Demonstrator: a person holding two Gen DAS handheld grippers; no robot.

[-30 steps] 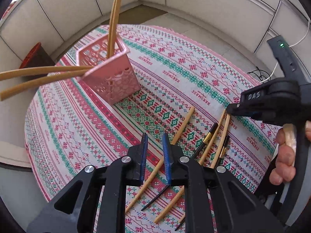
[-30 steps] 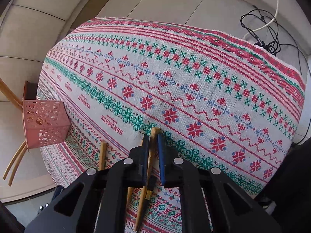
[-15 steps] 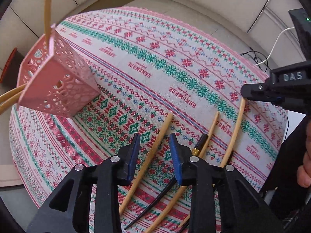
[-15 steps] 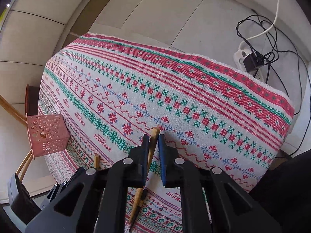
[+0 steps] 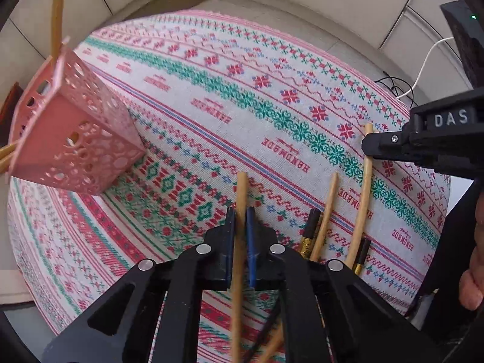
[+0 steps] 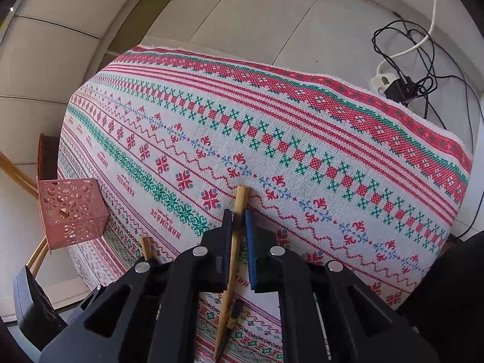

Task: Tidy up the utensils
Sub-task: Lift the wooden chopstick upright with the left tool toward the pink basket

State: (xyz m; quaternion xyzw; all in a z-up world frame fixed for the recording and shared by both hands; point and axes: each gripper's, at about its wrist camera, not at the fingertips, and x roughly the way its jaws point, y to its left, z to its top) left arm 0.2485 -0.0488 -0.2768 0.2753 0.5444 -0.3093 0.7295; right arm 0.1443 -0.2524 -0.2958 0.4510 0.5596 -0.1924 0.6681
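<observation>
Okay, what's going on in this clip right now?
A person is gathering chopsticks off a patterned tablecloth into a pink perforated holder, which already has some sticks in it. The left tongs have a bamboo chopstick between their fingers, and the right tongs straddle another bamboo chopstick; neither looks fully clamped. Several more bamboo and black chopsticks lie on the cloth between them.

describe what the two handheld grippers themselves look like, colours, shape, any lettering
Both the left gripper and the right gripper are black plastic, with angular linkage arms, round silver pivot pins, and blue pads lining the fingers. Seen from the left wrist camera, the right gripper's body carries white lettering "DAS". No sleeves are visible.
</observation>
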